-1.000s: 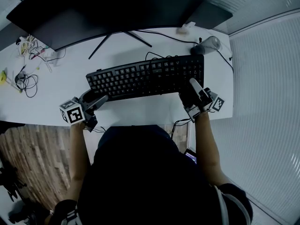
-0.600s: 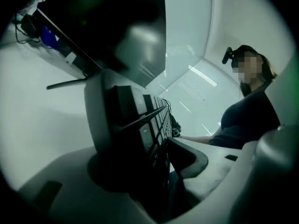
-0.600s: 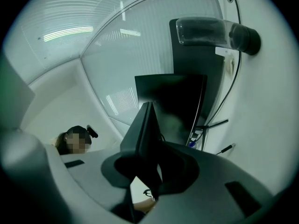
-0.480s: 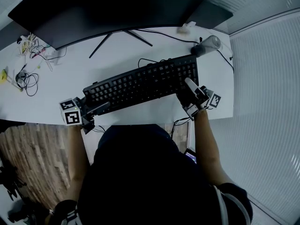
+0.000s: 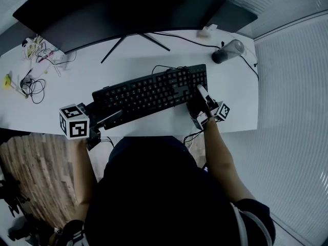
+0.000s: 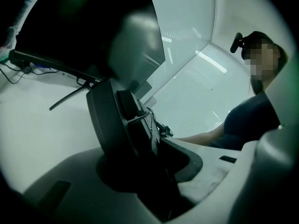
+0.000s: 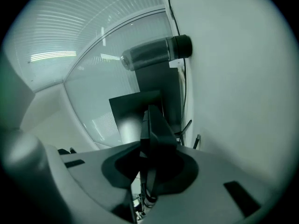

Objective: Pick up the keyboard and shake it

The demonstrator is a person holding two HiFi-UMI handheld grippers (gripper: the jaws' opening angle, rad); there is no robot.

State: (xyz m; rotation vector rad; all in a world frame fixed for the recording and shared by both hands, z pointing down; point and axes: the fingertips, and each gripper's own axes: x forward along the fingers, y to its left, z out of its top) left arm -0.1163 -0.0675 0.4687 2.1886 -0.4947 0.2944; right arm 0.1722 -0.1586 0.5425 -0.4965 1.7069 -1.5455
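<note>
White desk (image 5: pixel 154 50), dark monitor (image 5: pixel 102 9) across frame top, wood floor (image 5: pixel 31 173) lower left. Keyboard (image 5: pixel 148 91) mid-frame, tilted; left gripper (image 5: pixel 110 118) jaws just closed on its left end, right gripper (image 5: pixel 201 94) clamps its right end.

The head view looks steeply down from above the person's own head (image 5: pixel 148 188), far enough off to take in the whole white counter (image 5: pixel 77 86), from the monitor (image 5: pixel 128 9) to the near edge. The left gripper view sits low and very close at one end of the keyboard (image 5: pixel 148 92), facing along it, with the monitor on its left. The right gripper view, rolled sideways, sits just as close at the other end, facing a dark cylinder (image 5: pixel 228 50). All three share the keyboard.
</note>
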